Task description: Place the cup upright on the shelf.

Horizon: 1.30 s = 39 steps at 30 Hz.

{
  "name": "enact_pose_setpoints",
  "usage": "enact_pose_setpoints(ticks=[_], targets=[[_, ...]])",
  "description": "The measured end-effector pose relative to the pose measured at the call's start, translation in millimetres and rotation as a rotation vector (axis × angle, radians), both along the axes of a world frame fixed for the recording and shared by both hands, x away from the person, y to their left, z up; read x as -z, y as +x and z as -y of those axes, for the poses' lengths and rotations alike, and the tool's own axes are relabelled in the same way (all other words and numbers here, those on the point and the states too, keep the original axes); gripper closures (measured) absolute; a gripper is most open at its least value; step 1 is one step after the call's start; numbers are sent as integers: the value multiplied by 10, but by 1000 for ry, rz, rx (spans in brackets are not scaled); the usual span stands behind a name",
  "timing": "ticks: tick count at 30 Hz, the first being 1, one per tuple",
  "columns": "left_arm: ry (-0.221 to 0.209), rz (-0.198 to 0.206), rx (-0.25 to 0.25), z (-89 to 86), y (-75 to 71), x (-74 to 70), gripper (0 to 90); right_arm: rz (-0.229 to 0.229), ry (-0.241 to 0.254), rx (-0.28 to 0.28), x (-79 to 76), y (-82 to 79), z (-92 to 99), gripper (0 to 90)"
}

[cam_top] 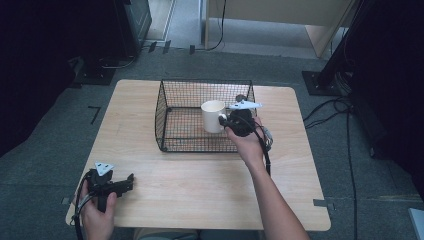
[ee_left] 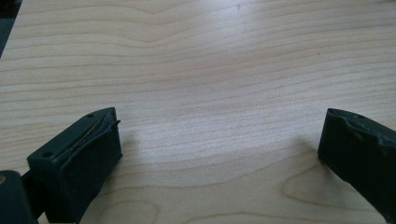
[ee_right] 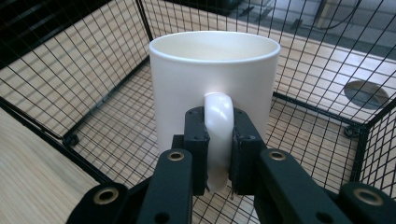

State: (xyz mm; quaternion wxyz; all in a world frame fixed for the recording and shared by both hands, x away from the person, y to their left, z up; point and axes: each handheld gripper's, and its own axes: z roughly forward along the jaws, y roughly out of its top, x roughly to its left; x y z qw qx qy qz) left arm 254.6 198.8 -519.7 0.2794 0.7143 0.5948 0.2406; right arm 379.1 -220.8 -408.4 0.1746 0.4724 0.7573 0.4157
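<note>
A white mug (cam_top: 213,116) hangs upright inside a black wire basket (cam_top: 170,95) on the wooden table. My right gripper (cam_top: 223,120) is shut on the mug's handle; in the right gripper view the two black pads (ee_right: 196,140) clamp the white handle (ee_right: 218,135) from both sides, with the mug (ee_right: 212,79) standing over the basket floor. My left gripper (cam_top: 131,181) rests near the table's front left corner, held by a hand. In the left gripper view its jaws stand wide apart over bare wood, left gripper (ee_left: 219,135) open with nothing between them.
The wooden table (cam_top: 200,190) has bare wood in front of the basket. A round hole (ee_right: 366,94) in the tabletop lies behind the basket's far wall. Cables trail across the grey floor (cam_top: 330,110) to the right. A dark stand base (cam_top: 320,82) sits past the table's right rear corner.
</note>
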Motion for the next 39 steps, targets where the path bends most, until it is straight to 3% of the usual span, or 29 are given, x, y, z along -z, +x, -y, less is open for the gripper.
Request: enact_pose_setpoints(ticks=[14, 20, 26, 29, 39], targets=[[0, 0, 0, 0, 0, 0, 0, -147, -1, 10, 127, 164, -6, 803], [0, 0, 1, -1, 0, 0, 0, -153, -11, 3, 135, 166, -17, 802], [0, 0, 0, 0, 0, 0, 0, -192, 3, -32, 121, 147, 2, 784], [0, 0, 0, 0, 0, 0, 0, -188, 7, -33, 106, 136, 12, 754], [0, -1, 0, 0, 0, 0, 0, -177, -11, -12, 123, 122, 49, 780]])
